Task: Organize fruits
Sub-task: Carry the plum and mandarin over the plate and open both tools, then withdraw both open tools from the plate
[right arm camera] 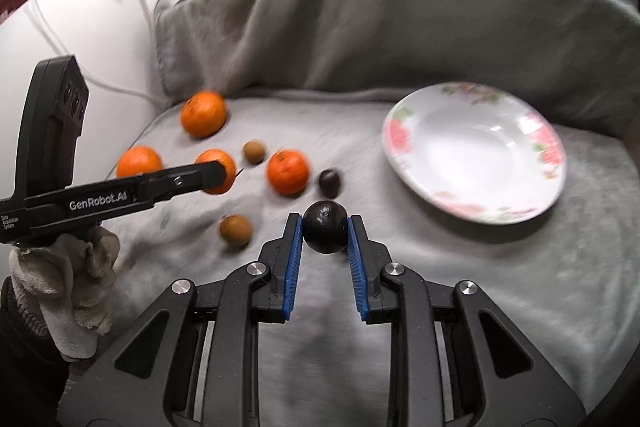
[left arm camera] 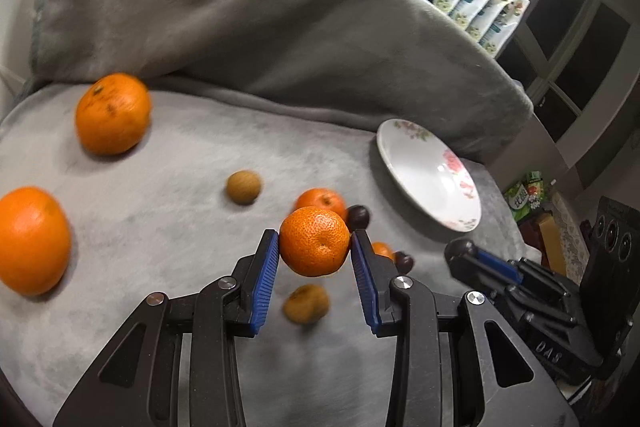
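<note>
Each hand-held gripper is matte black plastic with angular, cut-out linkage arms, round silver screw heads at the pivots, and two fingers faced with ribbed blue pads (left arm camera: 267, 279). The left hand-held gripper (left arm camera: 315, 247) seen from the right wrist camera bears white lettering, "GenRobot.AI", with smaller print reading "Data Acquisition System" near its rear, and a black housing with round ports. The right hand-held gripper (right arm camera: 325, 233) looks identical. The left hand (right arm camera: 64, 279) wears a worn, off-white knitted glove over a dark sleeve.

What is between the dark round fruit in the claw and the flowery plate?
Nothing: in the right wrist view, only bare grey blanket lies between the dark fruit held by the right claw and the plate.
</note>
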Available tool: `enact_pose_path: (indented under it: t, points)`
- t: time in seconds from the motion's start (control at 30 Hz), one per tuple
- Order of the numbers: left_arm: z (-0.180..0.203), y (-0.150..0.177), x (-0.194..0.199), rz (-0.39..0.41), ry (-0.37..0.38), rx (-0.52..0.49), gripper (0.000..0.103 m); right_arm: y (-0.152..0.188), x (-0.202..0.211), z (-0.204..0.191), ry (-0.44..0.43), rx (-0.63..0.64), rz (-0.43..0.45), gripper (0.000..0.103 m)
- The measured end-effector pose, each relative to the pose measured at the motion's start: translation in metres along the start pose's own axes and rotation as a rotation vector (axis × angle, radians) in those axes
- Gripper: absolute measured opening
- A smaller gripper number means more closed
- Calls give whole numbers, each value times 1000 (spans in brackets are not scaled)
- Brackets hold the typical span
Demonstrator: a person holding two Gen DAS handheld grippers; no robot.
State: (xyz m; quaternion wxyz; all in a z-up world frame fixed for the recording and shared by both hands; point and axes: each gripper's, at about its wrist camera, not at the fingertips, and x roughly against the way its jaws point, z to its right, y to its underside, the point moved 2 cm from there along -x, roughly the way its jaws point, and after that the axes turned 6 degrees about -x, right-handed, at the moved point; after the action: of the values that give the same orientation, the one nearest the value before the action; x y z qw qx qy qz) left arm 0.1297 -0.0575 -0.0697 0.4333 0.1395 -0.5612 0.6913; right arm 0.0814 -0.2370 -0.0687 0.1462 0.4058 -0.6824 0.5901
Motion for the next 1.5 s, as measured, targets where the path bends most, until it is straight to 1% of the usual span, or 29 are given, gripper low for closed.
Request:
enact_pose_path:
  t: [0.13,0.33,0.47,0.63,0.73,0.9,1.17,1.23,1.27,1.3,1.33,1.37,1.5]
  points:
    - [20,-9,-9,3,18,-40,35,-9,10,21,42,-19,31,24]
    - [54,-21,-23,2,42,-106,35,-20,18,60,112,-48,53,24]
    - [76,-29,-37,-3,50,-154,35,-29,16,82,154,-56,54,24]
    - [94,-33,-56,-23,50,-195,35,-36,9,108,191,-63,49,24]
    - [100,-36,-64,-32,53,-197,35,-40,4,118,204,-71,42,24]
    - [108,-39,-72,-40,48,-221,36,-42,-1,128,201,-86,36,24]
    - [111,-41,-78,-48,40,-235,36,-43,-5,133,203,-95,37,24]
    - [111,-41,-77,-44,35,-238,39,-44,-5,133,205,-96,40,24]
    - [111,-42,-76,-39,32,-242,40,-44,-5,133,209,-97,40,29]
    - [112,-42,-74,-33,28,-248,45,-45,-5,133,211,-97,43,35]
    - [113,-43,-73,-27,27,-252,49,-45,-4,134,213,-98,49,47]
    - [114,-43,-72,-22,26,-256,50,-46,-1,133,215,-99,59,56]
    - [113,-45,-67,-10,20,-259,50,-49,5,132,227,-93,81,61]
